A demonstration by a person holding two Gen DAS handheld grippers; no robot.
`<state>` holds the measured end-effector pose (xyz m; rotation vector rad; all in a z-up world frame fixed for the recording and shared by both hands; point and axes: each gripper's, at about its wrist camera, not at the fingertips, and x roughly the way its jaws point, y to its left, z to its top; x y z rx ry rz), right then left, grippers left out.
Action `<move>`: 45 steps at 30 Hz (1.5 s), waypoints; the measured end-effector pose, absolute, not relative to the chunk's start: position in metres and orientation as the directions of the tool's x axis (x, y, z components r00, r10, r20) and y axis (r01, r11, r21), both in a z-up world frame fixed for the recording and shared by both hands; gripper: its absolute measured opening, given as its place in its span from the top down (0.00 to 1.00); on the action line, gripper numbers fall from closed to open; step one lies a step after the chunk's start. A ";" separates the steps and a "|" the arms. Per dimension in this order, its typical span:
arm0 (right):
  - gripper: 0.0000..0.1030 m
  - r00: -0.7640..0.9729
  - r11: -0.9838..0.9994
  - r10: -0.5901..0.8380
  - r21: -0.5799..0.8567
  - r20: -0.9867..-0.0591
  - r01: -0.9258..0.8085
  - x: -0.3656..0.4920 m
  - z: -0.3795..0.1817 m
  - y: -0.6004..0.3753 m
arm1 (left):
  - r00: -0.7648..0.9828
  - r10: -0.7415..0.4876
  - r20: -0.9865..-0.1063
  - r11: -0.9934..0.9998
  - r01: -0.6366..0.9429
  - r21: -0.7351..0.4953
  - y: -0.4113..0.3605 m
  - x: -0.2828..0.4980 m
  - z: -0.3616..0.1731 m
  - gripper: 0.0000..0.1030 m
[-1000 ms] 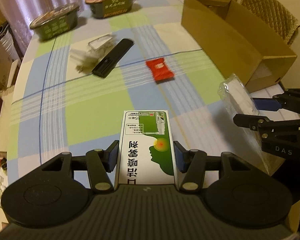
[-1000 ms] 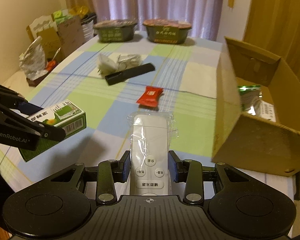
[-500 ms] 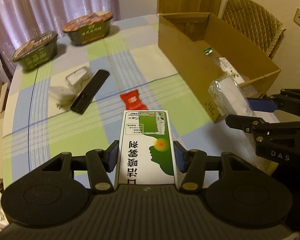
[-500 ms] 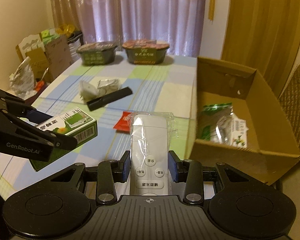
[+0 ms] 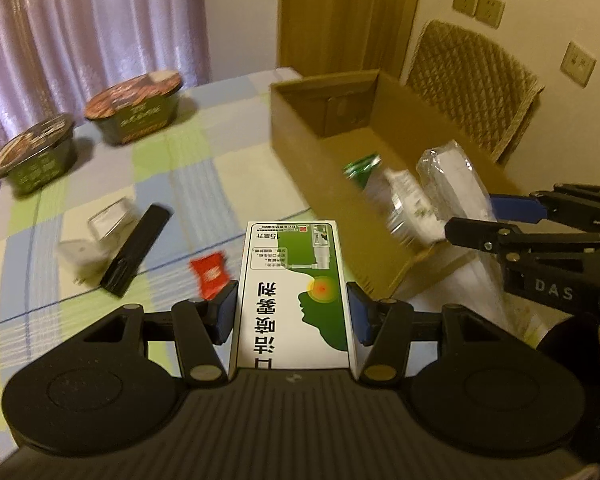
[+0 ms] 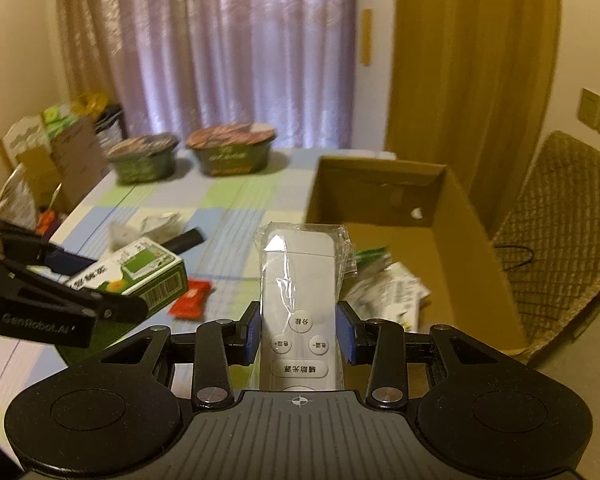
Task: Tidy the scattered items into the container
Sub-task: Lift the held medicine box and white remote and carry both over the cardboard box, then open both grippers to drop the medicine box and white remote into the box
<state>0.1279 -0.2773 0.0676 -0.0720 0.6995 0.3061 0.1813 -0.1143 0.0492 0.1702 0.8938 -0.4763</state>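
My left gripper [image 5: 292,312] is shut on a green and white medicine box [image 5: 294,280], held above the table near the cardboard box [image 5: 312,152]. My right gripper [image 6: 299,334] is shut on a white remote in clear plastic wrap [image 6: 300,280], raised over the near end of the cardboard box [image 6: 476,240]. Green and white packets [image 6: 392,280] lie inside it. On the table remain a red sachet [image 5: 211,274], a black remote [image 5: 138,250] and a clear plastic packet [image 5: 96,232]. Each gripper shows in the other's view: the right gripper [image 5: 496,220], the left gripper [image 6: 100,292].
Two green instant-noodle bowls [image 5: 134,112] [image 5: 34,158] stand at the far end of the checked tablecloth [image 5: 204,168]. A woven chair [image 6: 556,240] stands behind the cardboard box. Boxes and bags [image 6: 48,152] pile up left of the table; curtains hang behind.
Both grippers have risen and tilted up with their loads and moved toward the cardboard box. The white remote now hangs over the box's near end.
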 end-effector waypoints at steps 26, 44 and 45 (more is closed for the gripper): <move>0.60 0.767 0.984 0.162 0.041 -0.620 -0.174 0.212 0.075 -0.370 | 0.491 -0.461 -0.739 0.834 0.524 -0.172 -0.235 0.242 0.041 0.51; 0.60 0.752 0.983 0.158 0.032 -0.639 -0.180 0.221 0.062 -0.368 | 0.515 -0.424 -0.745 0.868 0.465 -0.173 -0.212 0.254 0.030 0.39; 0.60 0.752 0.983 0.160 0.032 -0.640 -0.181 0.222 0.062 -0.367 | 0.517 -0.418 -0.747 0.872 0.458 -0.171 -0.208 0.253 0.029 0.39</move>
